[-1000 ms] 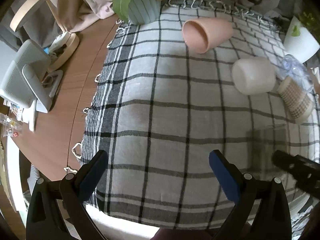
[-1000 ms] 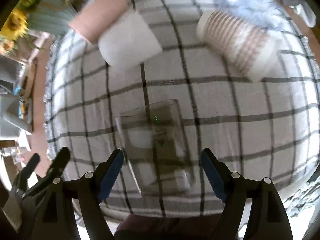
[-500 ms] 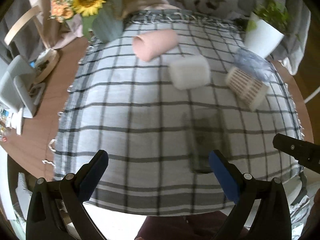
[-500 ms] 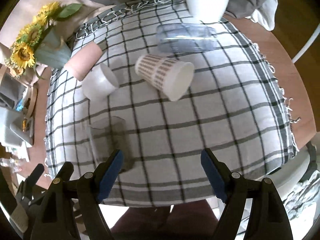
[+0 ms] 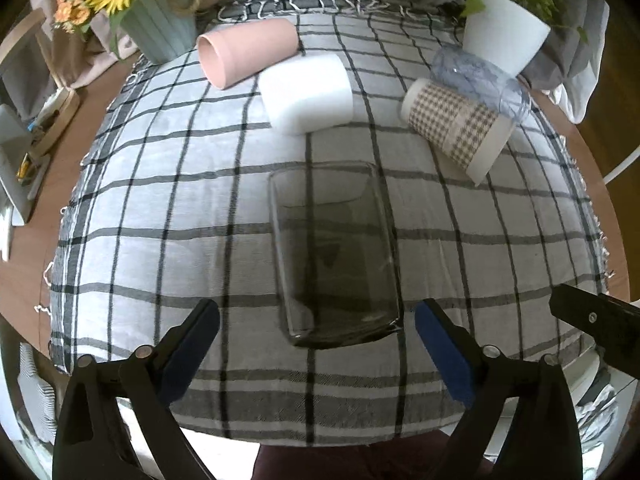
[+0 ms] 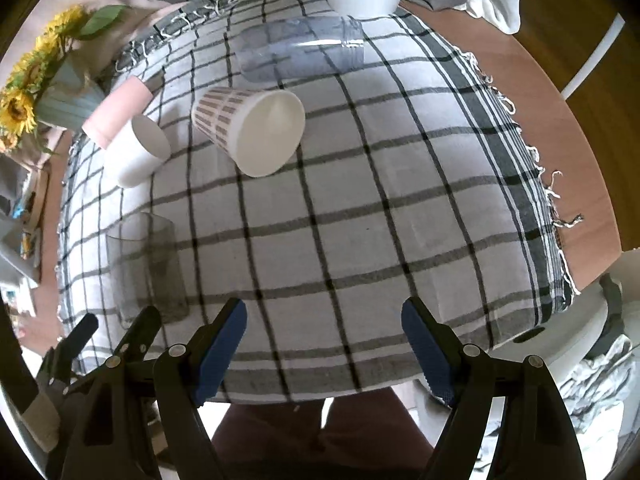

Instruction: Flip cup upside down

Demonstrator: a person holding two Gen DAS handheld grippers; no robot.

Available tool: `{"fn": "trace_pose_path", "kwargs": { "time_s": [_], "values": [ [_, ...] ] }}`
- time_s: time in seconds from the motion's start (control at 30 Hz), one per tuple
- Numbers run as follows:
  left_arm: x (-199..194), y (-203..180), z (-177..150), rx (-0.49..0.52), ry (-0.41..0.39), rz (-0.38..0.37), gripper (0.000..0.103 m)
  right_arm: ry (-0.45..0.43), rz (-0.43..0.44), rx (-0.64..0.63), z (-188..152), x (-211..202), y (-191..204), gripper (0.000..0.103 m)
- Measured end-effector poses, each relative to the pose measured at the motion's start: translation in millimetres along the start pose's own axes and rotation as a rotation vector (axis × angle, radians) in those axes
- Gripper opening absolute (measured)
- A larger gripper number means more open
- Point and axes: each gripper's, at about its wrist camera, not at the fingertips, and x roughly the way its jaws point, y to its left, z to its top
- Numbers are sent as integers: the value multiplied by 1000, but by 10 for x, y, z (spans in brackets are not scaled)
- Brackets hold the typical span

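Note:
A smoky grey glass cup (image 5: 334, 256) lies on its side on the checked cloth (image 5: 160, 208), base toward me. My left gripper (image 5: 316, 336) is open, its blue pads on either side of the cup's near end, not touching. The cup also shows in the right wrist view (image 6: 146, 266) at the left. My right gripper (image 6: 322, 340) is open and empty over the cloth's front edge, to the right of the cup.
A pink cup (image 5: 248, 56), a white cup (image 5: 308, 94), a patterned paper cup (image 5: 456, 130) and a clear plastic cup (image 5: 480, 80) lie on their sides farther back. A sunflower vase (image 5: 160, 24) and a white plant pot (image 5: 504, 36) stand at the far edge.
My left gripper has swung right and closed in until the grey cup lies between its open fingers. My right gripper has pulled back and to the right, away from the cup.

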Motion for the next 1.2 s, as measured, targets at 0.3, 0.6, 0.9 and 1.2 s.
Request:
{"fn": "trace_pose_path", "kwargs": {
  "time_s": [0.3, 0.6, 0.9, 1.2],
  "values": [
    [197, -41, 5, -26, 9, -25, 72, 26, -34, -11, -7, 155, -61, 80],
    [130, -115, -52, 8, 20, -9, 68, 35, -37, -4, -36, 218, -102, 80],
    [-190, -50, -36, 20, -22, -5, 66, 2, 14, 15, 8, 85, -148, 80],
    [-260, -11, 146, 22, -50, -14, 66, -27, 54, 18, 121, 21, -72, 80]
  ]
}}
